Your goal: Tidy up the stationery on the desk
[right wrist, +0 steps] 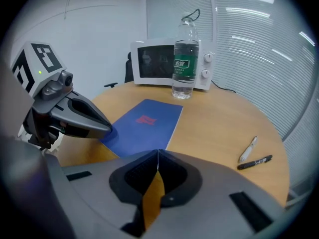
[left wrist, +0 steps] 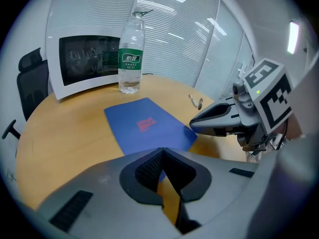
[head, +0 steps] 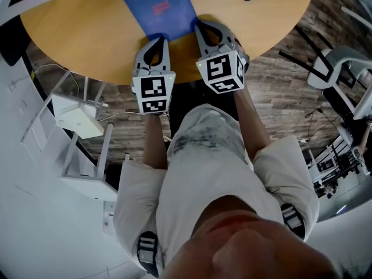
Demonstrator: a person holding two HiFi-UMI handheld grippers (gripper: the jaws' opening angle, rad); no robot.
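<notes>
Flanking blue notebook near corners: left tool, right tool, both closed, empty; bare desk either side.

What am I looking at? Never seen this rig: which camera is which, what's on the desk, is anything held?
A person holds a two-fingered gripper in each hand. The top-down picture is from a camera on their head: left gripper, right gripper, round table. The other two cameras ride on the grippers. On the table lie a blue notebook, silver pen and black marker; a water bottle and microwave stand farther back. Both grippers are shut and empty.
</notes>
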